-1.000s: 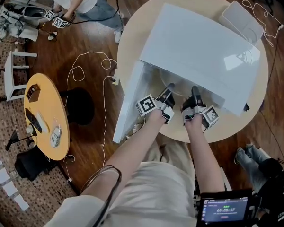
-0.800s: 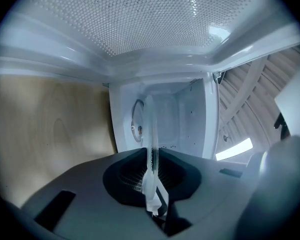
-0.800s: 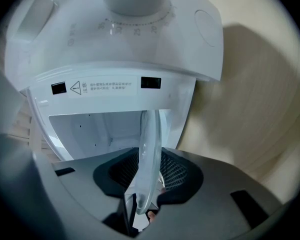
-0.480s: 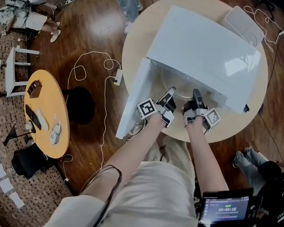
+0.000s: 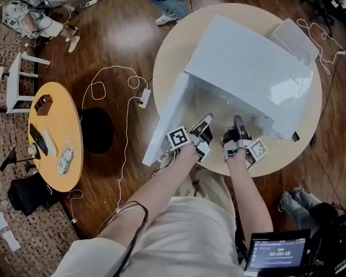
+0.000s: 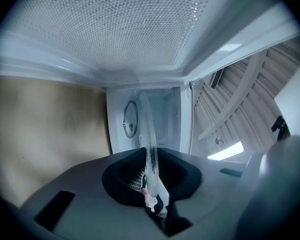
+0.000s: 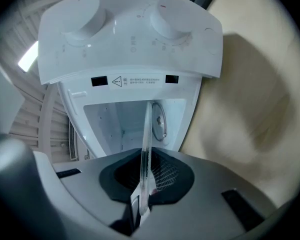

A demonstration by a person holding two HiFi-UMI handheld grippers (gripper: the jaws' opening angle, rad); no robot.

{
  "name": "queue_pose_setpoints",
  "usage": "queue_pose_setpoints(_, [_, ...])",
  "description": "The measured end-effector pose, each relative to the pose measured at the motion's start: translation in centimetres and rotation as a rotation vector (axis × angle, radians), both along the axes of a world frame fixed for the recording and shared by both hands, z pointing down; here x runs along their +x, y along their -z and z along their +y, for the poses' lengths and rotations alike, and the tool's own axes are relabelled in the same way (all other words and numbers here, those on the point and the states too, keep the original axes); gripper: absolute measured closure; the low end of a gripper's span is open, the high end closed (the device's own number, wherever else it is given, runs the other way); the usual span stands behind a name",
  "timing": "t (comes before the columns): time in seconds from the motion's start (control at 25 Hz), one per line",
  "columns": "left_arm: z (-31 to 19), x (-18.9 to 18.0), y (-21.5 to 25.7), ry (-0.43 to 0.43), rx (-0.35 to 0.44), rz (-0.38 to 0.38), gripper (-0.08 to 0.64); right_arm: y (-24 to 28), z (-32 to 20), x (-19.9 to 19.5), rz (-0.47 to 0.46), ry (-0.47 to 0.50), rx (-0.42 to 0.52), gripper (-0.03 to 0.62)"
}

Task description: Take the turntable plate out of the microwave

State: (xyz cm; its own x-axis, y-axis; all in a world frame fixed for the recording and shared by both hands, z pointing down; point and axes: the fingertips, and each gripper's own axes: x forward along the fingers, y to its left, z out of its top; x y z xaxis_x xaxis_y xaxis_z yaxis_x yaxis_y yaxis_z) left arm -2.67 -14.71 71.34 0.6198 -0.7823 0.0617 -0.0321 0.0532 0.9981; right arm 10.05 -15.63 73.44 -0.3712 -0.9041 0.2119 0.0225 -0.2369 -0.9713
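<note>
the right gripper (image 5: 237, 123) has just been closing and now pinches the near rim of the turntable plate (image 5: 224, 105), which shows edge-on between its jaws. the left gripper (image 5: 206, 121) is clamped on the same rim beside it. both have come up and back a little toward 6 o'clock, so the plate looks lifted off its seat, though most of it sits inside the microwave (image 5: 248, 62), whose door (image 5: 164, 117) hangs open at 9 o'clock. what remains is a level pull outward

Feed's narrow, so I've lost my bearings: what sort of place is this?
Likely a recording lab or studio, not a kitchen: the microwave sits on a round table, cables trail across the wood floor, and a monitor stands nearby.
</note>
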Motion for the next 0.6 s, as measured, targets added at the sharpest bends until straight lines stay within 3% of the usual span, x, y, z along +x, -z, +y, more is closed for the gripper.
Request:
queue_pose_setpoints(0.44, [0.3,0.1,1.8,0.001,0.018,0.028,0.514,1.9,0.2,0.1,0.01,0.009,0.022,0.563])
queue_pose_setpoints(0.6, [0.3,0.0,1.4,-0.014,0.007,-0.004,0.514,2.1,0.1,0.2,0.02,0.008,0.027,0.564])
